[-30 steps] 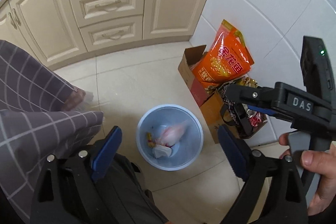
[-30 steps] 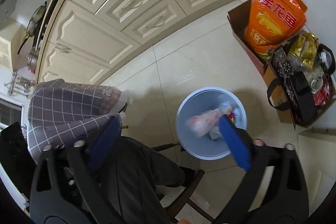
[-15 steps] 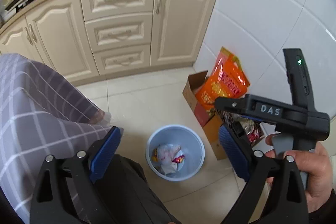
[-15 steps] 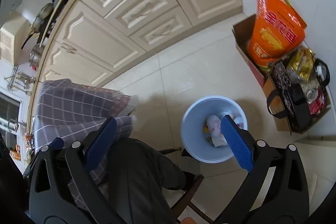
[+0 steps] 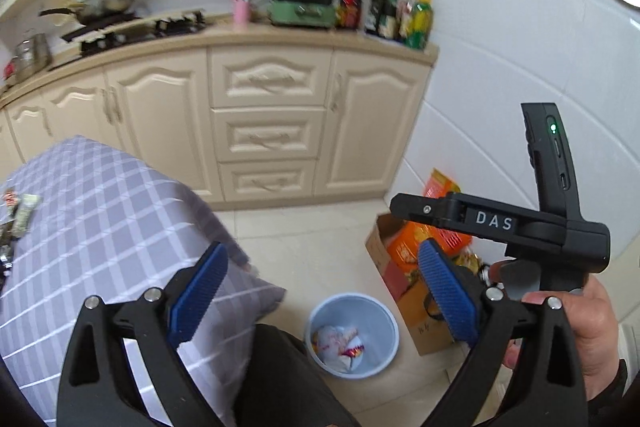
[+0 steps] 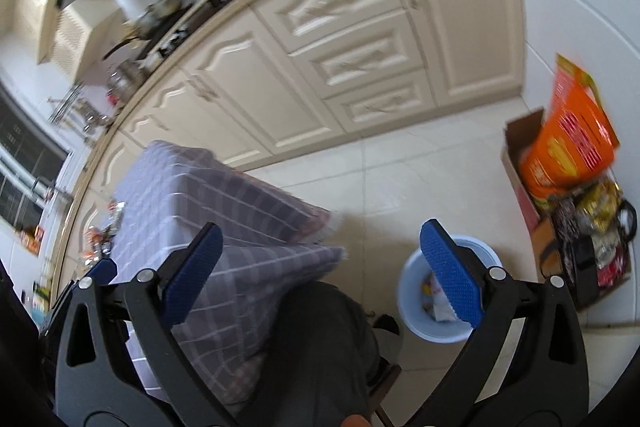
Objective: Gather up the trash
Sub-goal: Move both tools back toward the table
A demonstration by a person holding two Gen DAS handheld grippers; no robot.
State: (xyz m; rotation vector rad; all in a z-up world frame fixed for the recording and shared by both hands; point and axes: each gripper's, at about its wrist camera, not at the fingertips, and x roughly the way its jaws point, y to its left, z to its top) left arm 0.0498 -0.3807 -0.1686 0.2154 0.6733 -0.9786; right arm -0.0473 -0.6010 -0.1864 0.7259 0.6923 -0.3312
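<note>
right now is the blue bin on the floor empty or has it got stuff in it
Not empty. The bin stands upright on the floor tiles with crumpled wrappers lying at its bottom, well below the rim; the right wrist view shows wrappers inside too.

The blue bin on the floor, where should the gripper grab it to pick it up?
Probably the thin top rim of the blue bin, coming straight down from above. It stands upright and open-topped, so one finger can slip inside and one outside; the round wall looks too wide for the jaws.
</note>
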